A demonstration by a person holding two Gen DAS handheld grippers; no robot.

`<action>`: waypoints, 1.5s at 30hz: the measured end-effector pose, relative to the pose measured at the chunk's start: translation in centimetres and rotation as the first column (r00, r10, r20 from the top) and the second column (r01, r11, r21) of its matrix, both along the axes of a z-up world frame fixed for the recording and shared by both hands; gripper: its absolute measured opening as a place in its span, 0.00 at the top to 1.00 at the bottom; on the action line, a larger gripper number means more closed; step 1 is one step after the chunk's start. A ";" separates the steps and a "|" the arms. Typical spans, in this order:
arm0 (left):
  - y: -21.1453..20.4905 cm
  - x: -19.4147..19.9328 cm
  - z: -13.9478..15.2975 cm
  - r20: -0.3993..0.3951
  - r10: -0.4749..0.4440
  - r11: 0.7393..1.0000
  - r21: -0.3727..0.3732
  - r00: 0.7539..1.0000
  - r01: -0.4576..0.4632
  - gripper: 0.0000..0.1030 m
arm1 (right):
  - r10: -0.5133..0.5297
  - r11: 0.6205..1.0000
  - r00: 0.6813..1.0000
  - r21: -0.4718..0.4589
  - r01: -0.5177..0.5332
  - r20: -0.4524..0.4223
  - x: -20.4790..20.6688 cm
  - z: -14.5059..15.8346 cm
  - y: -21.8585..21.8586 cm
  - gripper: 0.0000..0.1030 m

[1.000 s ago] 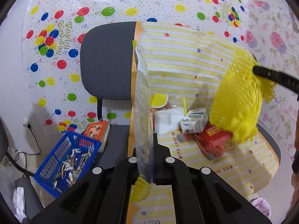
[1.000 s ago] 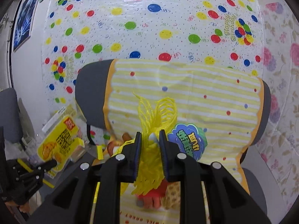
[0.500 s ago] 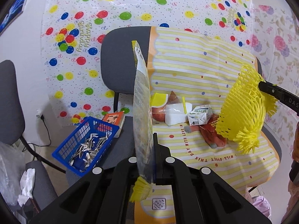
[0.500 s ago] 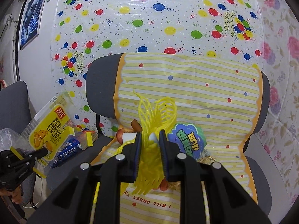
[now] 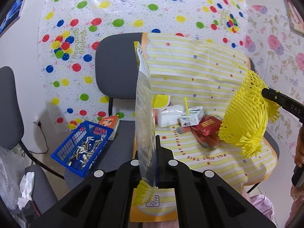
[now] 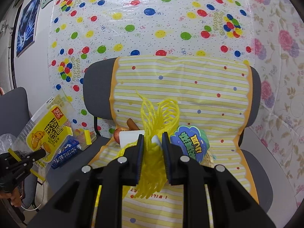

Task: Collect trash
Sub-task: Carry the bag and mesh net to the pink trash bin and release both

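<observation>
My left gripper (image 5: 150,148) is shut on a clear and yellow snack wrapper (image 5: 145,117), held upright and edge-on; it shows flat in the right wrist view (image 6: 47,131). My right gripper (image 6: 153,138) is shut on a yellow foam fruit net (image 6: 159,117), which hangs in the air at the right of the left wrist view (image 5: 247,114). On the chair's striped yellow cover (image 5: 199,72) lie a small milk carton (image 5: 191,116), red packets (image 5: 207,129), a white wrapper (image 5: 169,114) and a green-blue snack bag (image 6: 191,142).
A blue basket (image 5: 83,146) with seed shells sits on the grey chair seat to the left. Another grey chair (image 5: 9,104) stands far left with crumpled tissue (image 5: 25,188). A pink bag (image 5: 262,207) is low right. A balloon-print sheet (image 5: 114,19) covers the wall.
Both grippers have drawn back from the chair, each keeping its hold. The net has moved right and away from the trash pile.
</observation>
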State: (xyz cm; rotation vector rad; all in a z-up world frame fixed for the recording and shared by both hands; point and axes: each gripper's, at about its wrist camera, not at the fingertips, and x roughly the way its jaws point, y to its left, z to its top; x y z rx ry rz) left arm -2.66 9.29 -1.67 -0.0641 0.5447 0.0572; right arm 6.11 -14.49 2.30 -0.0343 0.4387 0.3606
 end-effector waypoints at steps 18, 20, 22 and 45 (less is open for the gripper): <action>-14.6 -0.6 -3.5 0.028 -0.502 0.863 -0.059 0.865 0.503 0.99 | -0.377 0.925 0.926 -0.040 0.377 -0.007 -11.7 -3.6 -12.9 0.81; -16.7 -1.2 -4.5 0.011 -0.568 0.822 -0.057 0.823 0.567 0.99 | -0.428 0.903 0.904 -0.044 0.427 -0.015 -13.5 -4.5 -14.1 0.81; -18.8 -2.1 -5.3 0.006 -0.626 0.779 -0.050 0.780 0.625 0.99 | -0.489 0.871 0.872 -0.063 0.487 -0.019 -15.7 -5.8 -15.3 0.81; -34.3 -7.3 -15.3 -0.222 -0.880 0.452 -0.126 0.419 0.883 0.96 | -0.662 0.749 0.709 -0.194 0.633 -0.242 -24.7 -18.0 -21.6 0.75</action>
